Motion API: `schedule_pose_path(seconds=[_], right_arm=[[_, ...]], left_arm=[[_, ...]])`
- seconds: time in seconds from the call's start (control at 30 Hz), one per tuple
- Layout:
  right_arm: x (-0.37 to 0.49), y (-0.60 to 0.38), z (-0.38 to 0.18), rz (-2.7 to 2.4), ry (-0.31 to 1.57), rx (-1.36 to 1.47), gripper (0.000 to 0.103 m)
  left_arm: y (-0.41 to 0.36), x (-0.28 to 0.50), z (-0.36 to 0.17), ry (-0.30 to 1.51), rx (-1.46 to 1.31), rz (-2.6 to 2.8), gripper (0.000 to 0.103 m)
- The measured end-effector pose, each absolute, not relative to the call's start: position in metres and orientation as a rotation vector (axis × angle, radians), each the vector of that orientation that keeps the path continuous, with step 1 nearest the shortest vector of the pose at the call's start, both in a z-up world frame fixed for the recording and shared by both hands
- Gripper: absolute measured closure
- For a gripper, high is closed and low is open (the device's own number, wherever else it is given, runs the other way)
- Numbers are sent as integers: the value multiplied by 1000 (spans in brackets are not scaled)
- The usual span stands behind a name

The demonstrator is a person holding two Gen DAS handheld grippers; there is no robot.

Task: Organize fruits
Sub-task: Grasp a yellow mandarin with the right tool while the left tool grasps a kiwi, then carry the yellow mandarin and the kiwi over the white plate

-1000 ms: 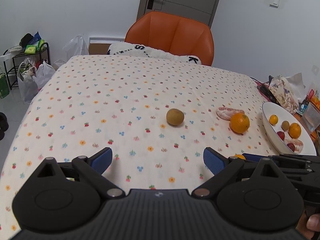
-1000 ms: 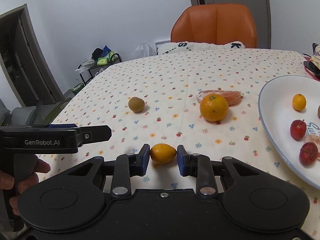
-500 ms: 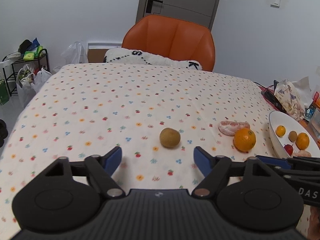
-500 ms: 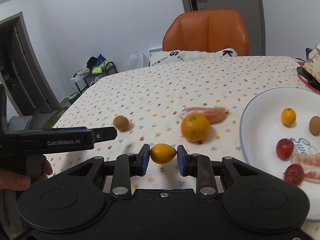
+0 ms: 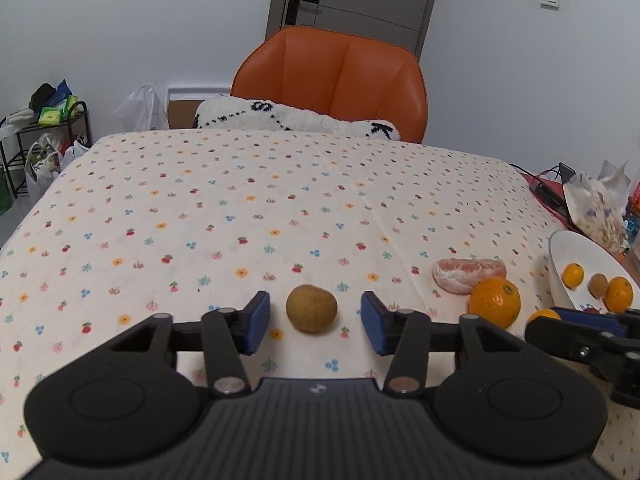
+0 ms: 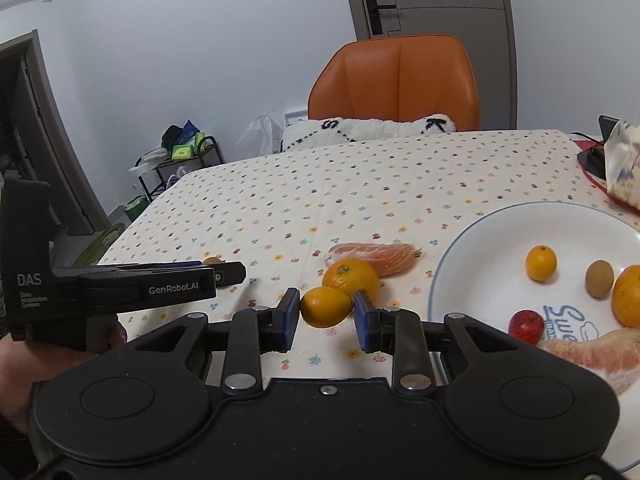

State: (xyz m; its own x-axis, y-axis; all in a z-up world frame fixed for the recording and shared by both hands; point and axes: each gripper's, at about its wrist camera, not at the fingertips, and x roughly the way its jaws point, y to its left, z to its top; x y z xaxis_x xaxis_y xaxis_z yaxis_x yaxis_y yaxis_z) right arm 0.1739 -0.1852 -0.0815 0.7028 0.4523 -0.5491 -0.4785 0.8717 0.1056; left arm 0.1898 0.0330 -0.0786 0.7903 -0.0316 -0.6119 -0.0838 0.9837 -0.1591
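My left hand-held gripper (image 5: 314, 322) sits wide open with the kiwi (image 5: 311, 308) between its blue pads, neither pad touching it — the fruit rests on the floral surface (image 5: 240, 208). My right hand-held gripper (image 6: 326, 316) is clamped on a small yellow-orange citrus (image 6: 326, 306), held just left of the white plate (image 6: 472, 248). A large orange (image 6: 351, 278) and a peeled segment (image 6: 372, 258) lie just beyond it.

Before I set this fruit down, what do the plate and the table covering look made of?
The plate: probably glazed ceramic, judging by its glossy white surface, thin blue rim line and printed blue lettering; melamine can't be ruled out. The table covering: matte woven cloth with a small floral print; soft creases show, so likely cotton.
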Motion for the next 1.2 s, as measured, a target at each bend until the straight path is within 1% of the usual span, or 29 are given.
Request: schedule_pose_path(seconds=[0.03, 0.07, 0.1, 0.27, 0.6, 1.2], right_arm=[[174, -186, -81, 518, 598, -46, 75], [174, -186, -81, 517, 596, -46, 75], [174, -187, -81, 517, 595, -46, 75], [169, -190, -79, 510, 574, -40, 75], [152, -207, -70, 478, 541, -10, 75], [122, -261, -54, 390, 483, 35, 75]], left_arm=[[32, 191, -79, 659, -177, 32, 67], [32, 192, -79, 660, -173, 37, 76], [32, 192, -78, 661, -175, 38, 78], [31, 180, -68, 618, -160, 23, 78], [23, 157, -48, 594, -175, -7, 78], [-40, 136, -23, 548, -150, -135, 78]])
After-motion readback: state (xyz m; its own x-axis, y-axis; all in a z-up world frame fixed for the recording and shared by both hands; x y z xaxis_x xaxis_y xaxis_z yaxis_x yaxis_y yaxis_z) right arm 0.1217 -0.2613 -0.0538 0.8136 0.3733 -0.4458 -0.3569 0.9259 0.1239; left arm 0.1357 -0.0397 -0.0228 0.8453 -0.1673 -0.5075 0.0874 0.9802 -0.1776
